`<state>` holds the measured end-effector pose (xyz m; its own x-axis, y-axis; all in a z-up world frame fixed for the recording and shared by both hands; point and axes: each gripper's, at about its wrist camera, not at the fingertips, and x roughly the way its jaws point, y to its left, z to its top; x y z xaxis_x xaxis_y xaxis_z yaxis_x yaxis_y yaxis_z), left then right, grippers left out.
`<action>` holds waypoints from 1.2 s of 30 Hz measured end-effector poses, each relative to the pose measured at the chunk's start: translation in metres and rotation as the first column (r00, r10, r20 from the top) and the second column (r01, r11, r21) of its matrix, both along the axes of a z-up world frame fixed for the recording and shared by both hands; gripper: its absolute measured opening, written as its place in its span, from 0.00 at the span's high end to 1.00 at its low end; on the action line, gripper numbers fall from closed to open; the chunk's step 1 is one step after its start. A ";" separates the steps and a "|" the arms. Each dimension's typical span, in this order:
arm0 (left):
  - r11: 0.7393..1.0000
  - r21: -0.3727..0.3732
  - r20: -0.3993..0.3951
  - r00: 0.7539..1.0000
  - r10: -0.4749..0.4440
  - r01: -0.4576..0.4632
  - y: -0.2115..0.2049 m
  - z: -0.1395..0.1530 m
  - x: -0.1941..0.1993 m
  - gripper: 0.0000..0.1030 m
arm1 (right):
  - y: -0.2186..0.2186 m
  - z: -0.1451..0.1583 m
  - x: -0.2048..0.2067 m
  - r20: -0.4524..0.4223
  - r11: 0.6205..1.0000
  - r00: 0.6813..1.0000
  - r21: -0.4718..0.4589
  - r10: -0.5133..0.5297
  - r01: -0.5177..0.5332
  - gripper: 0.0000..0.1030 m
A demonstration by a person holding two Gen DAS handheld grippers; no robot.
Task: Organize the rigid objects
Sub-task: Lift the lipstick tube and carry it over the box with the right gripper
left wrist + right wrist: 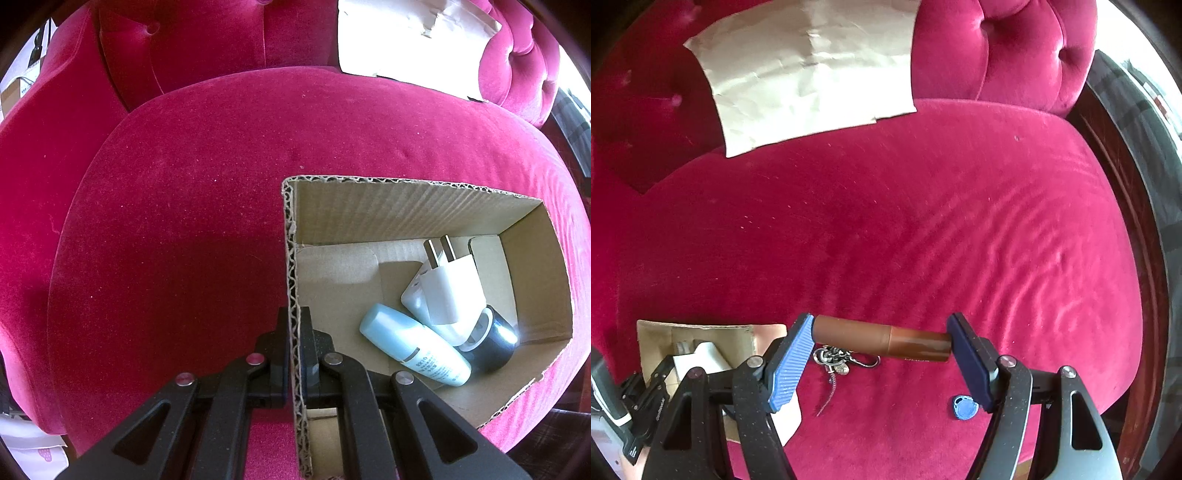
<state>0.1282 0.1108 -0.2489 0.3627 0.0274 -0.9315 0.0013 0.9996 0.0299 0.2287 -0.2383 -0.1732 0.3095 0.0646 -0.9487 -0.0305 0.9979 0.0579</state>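
Three items already lie in the cardboard box [406,210], whose wall the left tongs [294,347] pinch; right tongs [881,338] clamp a brown tube [882,338] endwise above the sofa cushion [923,221]; keychain [836,360] and blue tag [964,407] remain

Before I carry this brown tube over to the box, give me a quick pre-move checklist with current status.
1. Right claw spans the brown tube end to end: ok.
2. Firmness of that hold: cannot tell.
3. Left claw shut on the cardboard box wall, steadying it: ok.
4. Free floor space in the box beside the white plug, blue bottle and black cylinder: ok.
5. Keychain and blue tag lie loose on the cushion: not ok.
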 end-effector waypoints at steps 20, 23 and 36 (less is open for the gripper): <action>1.000 0.001 0.008 1.000 0.007 -0.007 -0.001 0.003 -0.004 0.97 | 0.059 0.032 -0.025 0.098 0.979 0.974 0.018 0.202 -0.205 0.25; 1.000 -0.004 0.007 1.000 0.008 -0.008 0.000 0.002 -0.003 0.97 | 0.072 0.034 -0.029 0.109 0.970 0.965 0.019 0.238 -0.242 0.25; 1.000 -0.007 0.010 1.000 0.003 -0.003 0.003 0.004 -0.004 0.97 | 0.116 0.030 -0.052 0.143 0.923 0.915 0.024 0.378 -0.385 0.25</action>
<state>0.1247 0.1141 -0.2446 0.3718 0.0222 -0.9280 -0.0019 0.9997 0.0231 0.1764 -0.1227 -0.1430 0.3748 0.2500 -0.8928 -0.4192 0.9046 0.0773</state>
